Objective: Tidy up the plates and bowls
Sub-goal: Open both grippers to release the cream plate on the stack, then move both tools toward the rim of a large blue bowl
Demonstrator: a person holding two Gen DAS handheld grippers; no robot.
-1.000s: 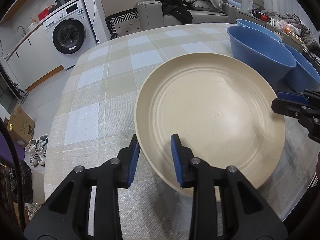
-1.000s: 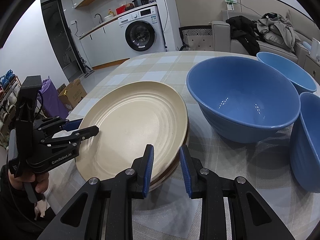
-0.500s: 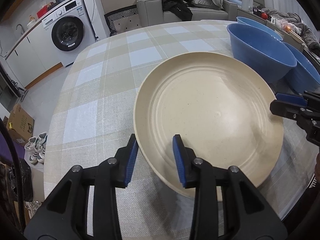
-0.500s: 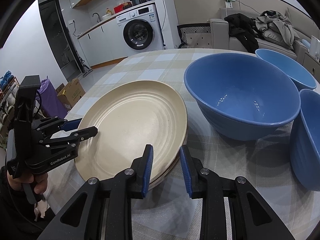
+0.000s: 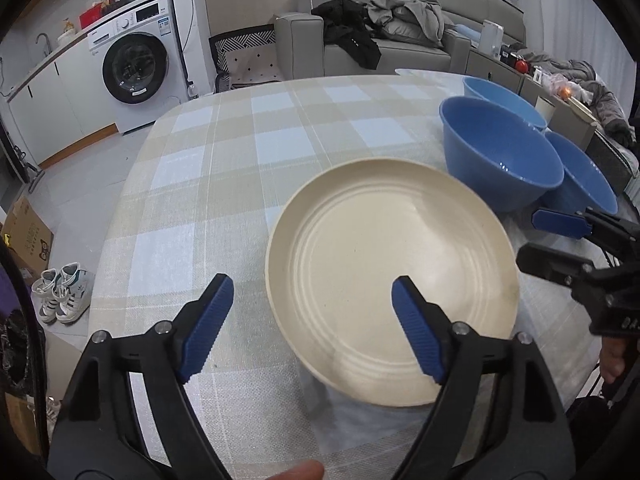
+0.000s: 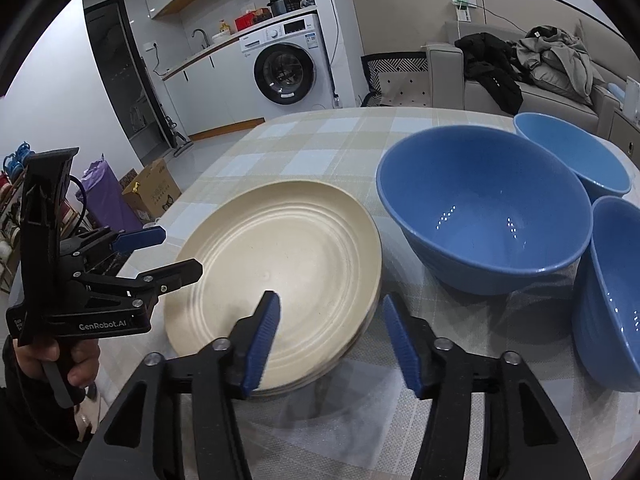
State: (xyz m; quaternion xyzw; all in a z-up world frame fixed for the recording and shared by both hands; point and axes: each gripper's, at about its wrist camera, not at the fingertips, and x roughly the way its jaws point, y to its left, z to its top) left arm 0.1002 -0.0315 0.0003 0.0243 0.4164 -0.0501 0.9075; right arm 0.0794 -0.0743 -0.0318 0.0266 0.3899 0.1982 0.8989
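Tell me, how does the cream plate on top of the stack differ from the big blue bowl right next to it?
The cream plate is wide, shallow and ringed with faint grooves; the big blue bowl is deep, with smooth steep walls. The plate lies on other plates in a stack, while the bowl stands alone on the checked tablecloth. The plate looks matte, and the bowl shows small glints of light. Both are round, upright and empty.
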